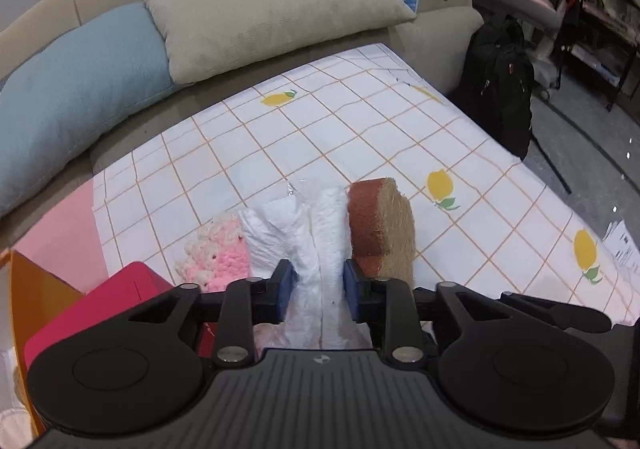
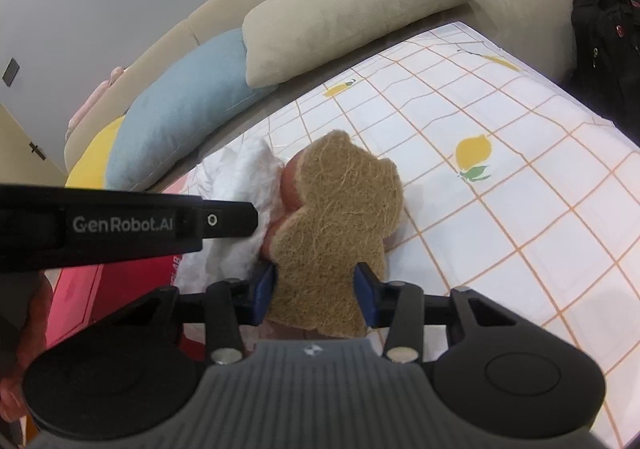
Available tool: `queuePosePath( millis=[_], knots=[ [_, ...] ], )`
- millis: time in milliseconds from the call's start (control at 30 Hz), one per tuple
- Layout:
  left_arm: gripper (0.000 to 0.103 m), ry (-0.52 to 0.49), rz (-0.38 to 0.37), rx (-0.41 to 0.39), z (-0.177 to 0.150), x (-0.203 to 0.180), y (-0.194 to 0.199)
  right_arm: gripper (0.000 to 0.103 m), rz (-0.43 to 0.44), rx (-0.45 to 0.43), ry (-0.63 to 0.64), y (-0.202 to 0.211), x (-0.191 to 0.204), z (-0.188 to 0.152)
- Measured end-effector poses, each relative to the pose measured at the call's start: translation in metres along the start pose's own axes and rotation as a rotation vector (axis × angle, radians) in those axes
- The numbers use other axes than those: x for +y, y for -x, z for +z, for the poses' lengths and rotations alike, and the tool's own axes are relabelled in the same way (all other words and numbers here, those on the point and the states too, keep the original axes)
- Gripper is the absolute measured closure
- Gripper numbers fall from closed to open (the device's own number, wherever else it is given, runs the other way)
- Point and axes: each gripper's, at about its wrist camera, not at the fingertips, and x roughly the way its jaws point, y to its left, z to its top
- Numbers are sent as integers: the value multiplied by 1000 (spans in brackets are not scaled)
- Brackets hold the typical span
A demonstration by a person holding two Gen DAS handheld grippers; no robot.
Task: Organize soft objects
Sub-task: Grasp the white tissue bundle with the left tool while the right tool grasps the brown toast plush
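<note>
In the left wrist view my left gripper [image 1: 319, 286] is shut on a crumpled white cloth [image 1: 308, 237] that runs between its blue pads. A pink and cream fluffy knit piece [image 1: 218, 255] lies just left of the cloth. A brown and tan loofah sponge [image 1: 380, 227] stands just right of it. In the right wrist view my right gripper [image 2: 315, 291] is shut on that sponge [image 2: 340, 225], its tan fibrous face toward the camera. The white cloth [image 2: 236, 189] shows to the sponge's left, behind the left gripper's black arm [image 2: 120, 223].
A white lemon-print tablecloth [image 1: 360, 129] covers the table. A magenta box [image 1: 100, 309] and an orange box [image 1: 36, 289] sit at the near left. A sofa behind holds a beige cushion [image 1: 272, 9] and a blue cushion [image 1: 76, 89]. A black backpack [image 1: 500, 81] stands right.
</note>
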Motion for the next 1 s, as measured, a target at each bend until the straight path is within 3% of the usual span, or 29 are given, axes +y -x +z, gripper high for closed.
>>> queuePosePath(
  millis=[33, 200, 333, 467, 633, 800, 1000],
  knots=[
    [48, -8, 8, 13, 1, -3, -2, 60, -5, -1, 11, -1, 1, 0],
    [47, -7, 60, 37, 0, -5, -11, 54, 4, 17, -1, -3, 0, -1],
    [75, -6, 81, 43, -1, -3, -11, 49, 24, 27, -38, -5, -6, -3],
    [80, -13, 66, 12, -6, 2, -5, 55, 44, 29, -63, -4, -11, -2],
    [82, 6, 39, -50, -9, 4, 16, 82, 25, -25, 16, 11, -1, -2],
    [82, 50, -5, -115, -8, 6, 44, 93, -11, -55, 41, 22, -1, -2],
    [82, 118, -69, -229, -13, 14, 95, 93, -56, -79, 35, 49, -5, -5]
  ],
)
